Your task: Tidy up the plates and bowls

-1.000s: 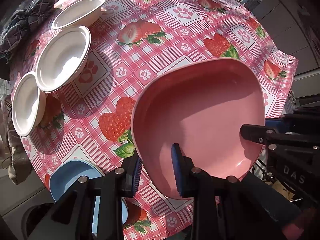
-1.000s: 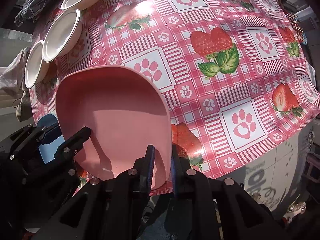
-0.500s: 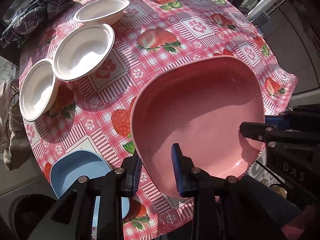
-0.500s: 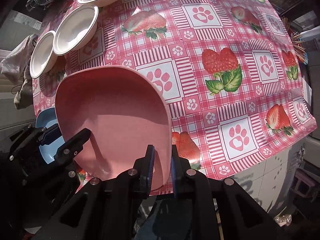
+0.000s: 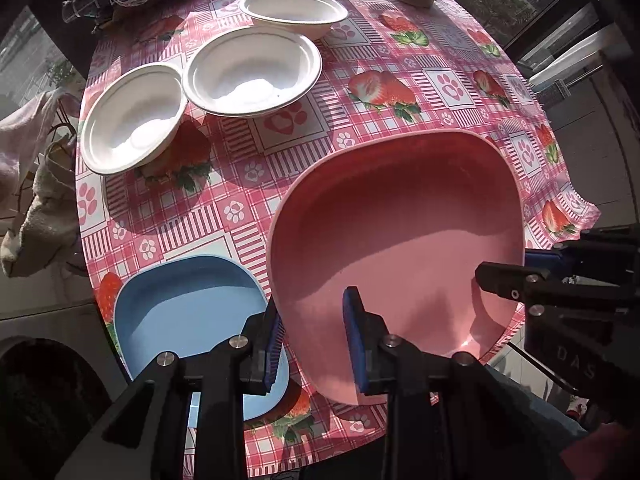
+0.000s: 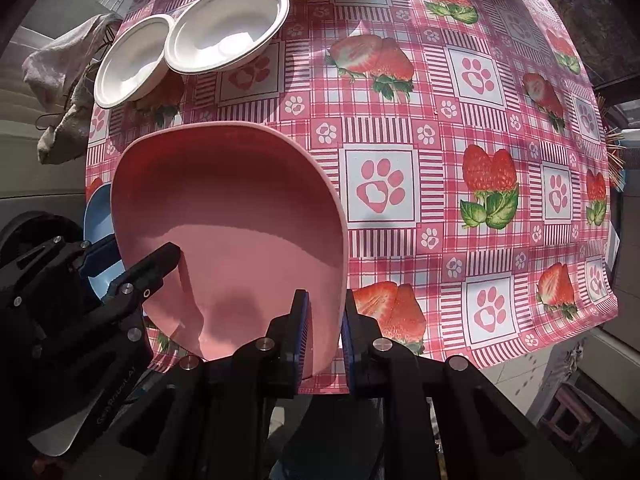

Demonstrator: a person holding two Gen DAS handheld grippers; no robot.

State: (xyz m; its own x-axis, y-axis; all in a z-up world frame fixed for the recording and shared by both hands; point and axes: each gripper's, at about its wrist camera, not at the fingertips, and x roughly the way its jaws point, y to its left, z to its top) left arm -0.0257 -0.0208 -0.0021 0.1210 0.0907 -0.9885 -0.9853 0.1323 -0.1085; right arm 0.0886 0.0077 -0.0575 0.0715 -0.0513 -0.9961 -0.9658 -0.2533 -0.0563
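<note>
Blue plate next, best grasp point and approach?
Grip the blue plate by its raised rim, probably the corner at the table's near edge, gripper coming from above, one finger inside and one outside. It lies flat and shallow, so only the upturned lip offers a pinch.

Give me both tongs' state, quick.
Left tongs: closed on the pink plate rim.
Right tongs: closed on the same plate's opposite rim.
</note>
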